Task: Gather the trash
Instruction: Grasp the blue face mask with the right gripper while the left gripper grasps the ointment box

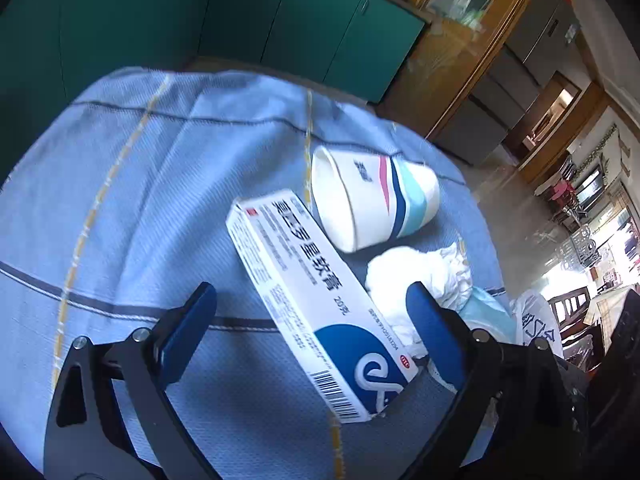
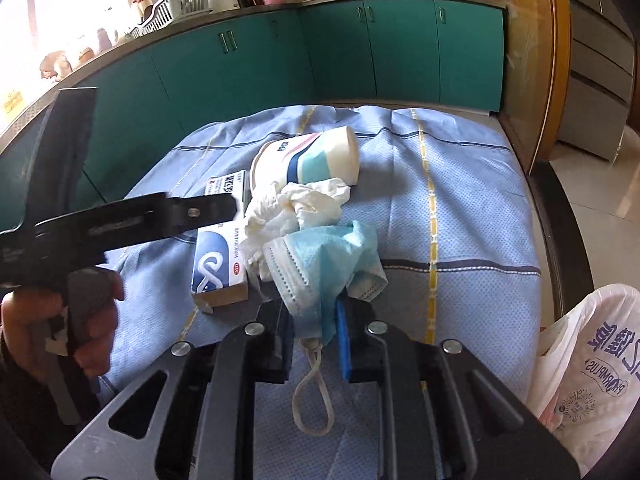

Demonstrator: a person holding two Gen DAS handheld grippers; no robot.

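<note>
A white and blue ointment box (image 1: 316,304) lies on the blue cloth between the wide-open fingers of my left gripper (image 1: 312,304); it also shows in the right wrist view (image 2: 220,256). A paper cup (image 1: 372,196) lies on its side beyond it, with crumpled white tissue (image 1: 420,276) beside it. In the right wrist view my right gripper (image 2: 314,322) is shut on a blue face mask (image 2: 324,256), whose ear loop (image 2: 314,396) hangs down. The cup (image 2: 308,160) and tissue (image 2: 296,208) lie just past the mask.
A blue checked cloth (image 2: 460,240) covers the table. A white plastic bag (image 2: 588,360) hangs at the table's right edge, also seen in the left wrist view (image 1: 536,320). Green kitchen cabinets (image 2: 400,52) stand behind. The left gripper's body (image 2: 120,220) crosses the right wrist view.
</note>
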